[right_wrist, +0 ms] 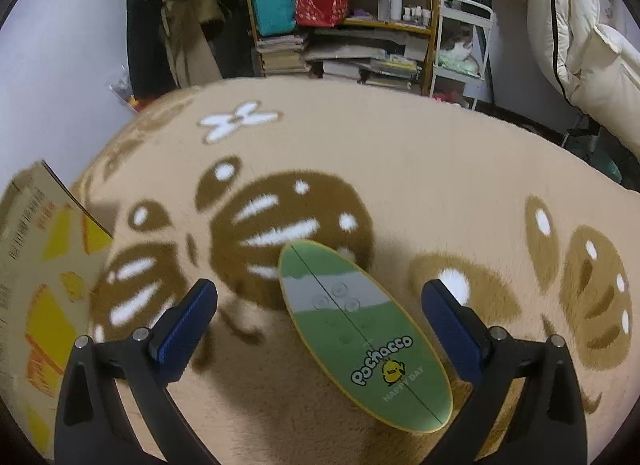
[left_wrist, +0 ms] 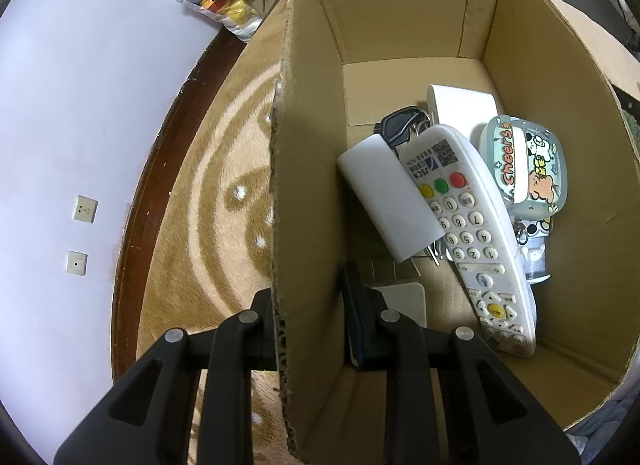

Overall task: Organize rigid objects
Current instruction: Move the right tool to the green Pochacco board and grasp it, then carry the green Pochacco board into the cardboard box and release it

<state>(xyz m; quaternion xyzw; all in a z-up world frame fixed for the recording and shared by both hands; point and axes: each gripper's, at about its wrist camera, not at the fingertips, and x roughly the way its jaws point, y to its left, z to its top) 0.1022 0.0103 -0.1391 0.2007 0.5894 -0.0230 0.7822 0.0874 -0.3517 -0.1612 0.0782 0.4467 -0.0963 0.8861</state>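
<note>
In the left wrist view my left gripper is shut on the near side wall of an open cardboard box, one finger outside and one inside. In the box lie a white remote control, a white block, a cartoon "Cheers" case, a white flat box and a dark key fob. In the right wrist view my right gripper is open just above a green oval "Pochacco" item, which lies on the patterned blanket between the fingers, nearer the right one.
The box's printed outer wall stands at the left of the right wrist view. A cluttered shelf and a white cart stand beyond the blanket. A wall and a snack bag lie left of the box.
</note>
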